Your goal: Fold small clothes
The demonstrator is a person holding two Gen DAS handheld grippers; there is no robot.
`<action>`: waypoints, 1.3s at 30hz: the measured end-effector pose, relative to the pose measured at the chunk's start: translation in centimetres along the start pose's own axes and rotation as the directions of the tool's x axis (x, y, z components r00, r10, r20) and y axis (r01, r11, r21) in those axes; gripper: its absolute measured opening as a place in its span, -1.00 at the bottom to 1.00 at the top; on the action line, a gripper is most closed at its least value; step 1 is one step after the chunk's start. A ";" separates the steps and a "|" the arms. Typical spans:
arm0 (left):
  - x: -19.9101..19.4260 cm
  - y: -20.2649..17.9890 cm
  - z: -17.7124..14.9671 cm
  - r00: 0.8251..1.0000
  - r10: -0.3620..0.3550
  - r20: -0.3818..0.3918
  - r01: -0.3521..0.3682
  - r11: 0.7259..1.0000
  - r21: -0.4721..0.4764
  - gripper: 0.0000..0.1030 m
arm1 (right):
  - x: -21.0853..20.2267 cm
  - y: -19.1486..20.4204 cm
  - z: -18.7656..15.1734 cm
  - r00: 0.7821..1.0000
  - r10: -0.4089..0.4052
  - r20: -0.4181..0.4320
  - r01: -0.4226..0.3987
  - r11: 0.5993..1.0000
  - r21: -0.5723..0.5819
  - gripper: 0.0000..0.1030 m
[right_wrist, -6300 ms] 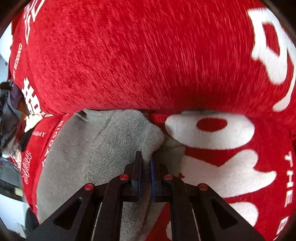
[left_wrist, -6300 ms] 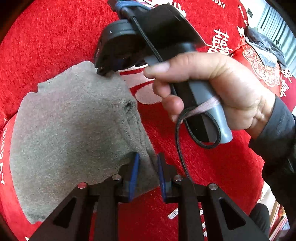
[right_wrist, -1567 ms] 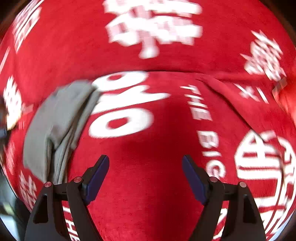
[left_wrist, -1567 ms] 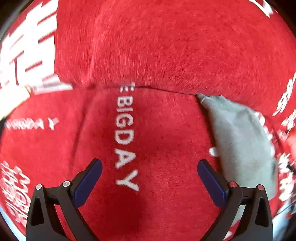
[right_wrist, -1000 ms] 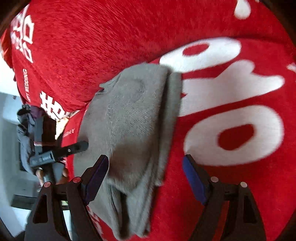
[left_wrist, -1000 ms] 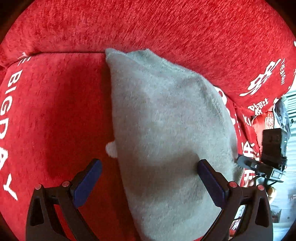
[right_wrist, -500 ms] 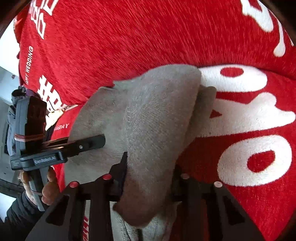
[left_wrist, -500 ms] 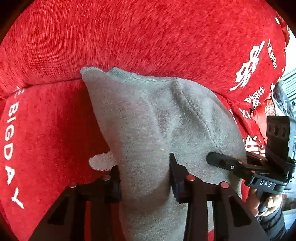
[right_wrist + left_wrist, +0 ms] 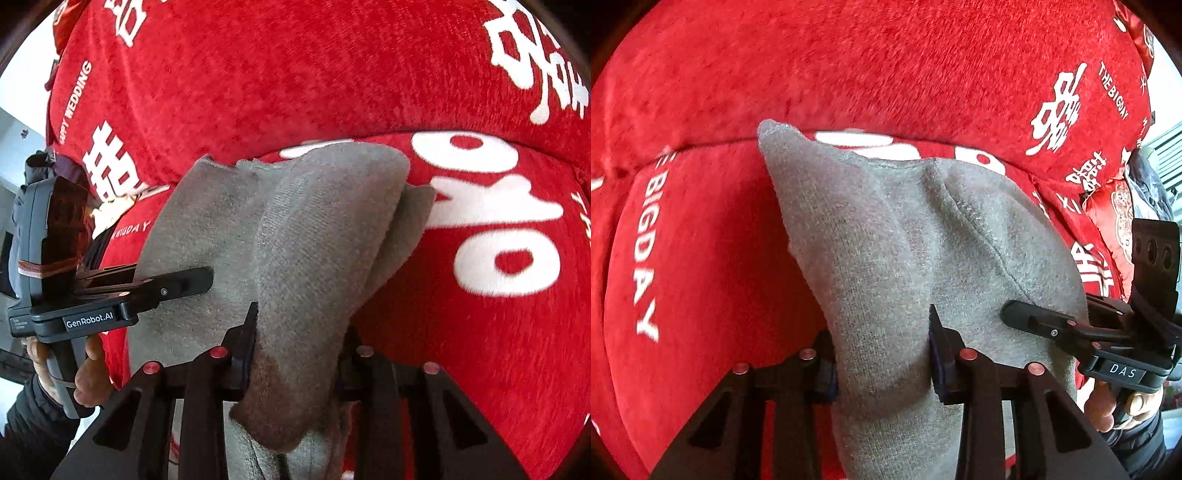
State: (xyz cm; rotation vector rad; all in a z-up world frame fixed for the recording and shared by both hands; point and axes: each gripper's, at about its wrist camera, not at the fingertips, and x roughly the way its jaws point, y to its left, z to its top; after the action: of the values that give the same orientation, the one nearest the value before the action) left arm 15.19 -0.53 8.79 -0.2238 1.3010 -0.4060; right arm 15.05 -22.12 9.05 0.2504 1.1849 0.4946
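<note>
A folded grey knit garment (image 9: 905,240) lies on a red sofa seat (image 9: 701,258), its far end against the backrest. My left gripper (image 9: 882,354) is shut on the garment's near left edge, with a thick fold bulging between the jaws. My right gripper (image 9: 299,354) is shut on the near right edge of the same garment (image 9: 314,229). The right gripper also shows at the right of the left wrist view (image 9: 1045,321). The left gripper shows at the left of the right wrist view (image 9: 177,284). Both hold the near edge a little raised.
The red backrest (image 9: 849,66) with white lettering rises just behind the garment. A red embroidered cushion (image 9: 1119,206) and dark clothing (image 9: 1148,184) lie far right on the sofa. The person's hands (image 9: 85,373) grip the handles.
Both grippers were wide open over the garment a second ago. They have closed on its near edge, one at each side, and the fabric now bunches up between the jaws.
</note>
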 end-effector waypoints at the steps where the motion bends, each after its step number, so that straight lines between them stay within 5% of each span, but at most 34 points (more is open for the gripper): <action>1: -0.4 0.3 -0.8 1.000 0.000 -0.008 0.000 1.000 -0.009 -0.27 | 0.0 0.6 -0.6 1.000 -0.001 -0.007 0.001 1.000 -0.002 -0.35; 14: -5.1 1.6 -9.8 1.000 -0.002 -0.003 0.002 1.000 -0.021 -0.27 | -1.8 6.5 -8.5 1.000 -0.006 -0.029 0.005 0.999 -0.043 -0.35; 24: -4.6 4.2 -15.0 0.999 -0.015 0.038 0.017 0.998 -0.052 -0.26 | 0.0 8.7 -14.3 0.998 -0.055 -0.022 0.053 0.997 -0.060 -0.35; 27: -4.1 4.3 -15.4 0.998 -0.008 0.060 0.010 0.999 -0.044 -0.08 | -0.3 9.0 -14.9 0.997 -0.071 0.006 0.071 0.995 -0.070 -0.35; 30: -3.9 4.6 -15.6 0.996 0.047 0.072 -0.043 0.997 -0.063 0.36 | 0.0 8.8 -15.0 0.992 -0.125 0.008 0.125 0.988 -0.088 -0.05; 32: -4.7 5.2 -15.9 0.995 0.051 0.080 -0.043 0.995 -0.095 0.40 | 0.0 8.6 -15.1 0.979 -0.202 -0.003 0.201 0.975 -0.099 0.39; 35: -6.4 6.6 -17.1 0.993 0.051 0.105 -0.035 0.989 -0.146 0.40 | -1.5 7.8 -15.8 0.965 -0.260 0.011 0.260 0.963 -0.074 0.40; 39: -8.8 6.9 -19.2 0.978 0.141 0.155 -0.117 0.981 -0.156 0.40 | -5.3 8.6 -17.4 0.945 -0.309 0.110 0.319 0.944 -0.087 0.40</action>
State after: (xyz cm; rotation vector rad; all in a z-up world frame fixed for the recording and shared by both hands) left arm -3.99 10.64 8.99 -0.2886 1.1750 -0.1768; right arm -4.64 -18.48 10.84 -0.0069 1.0776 0.2592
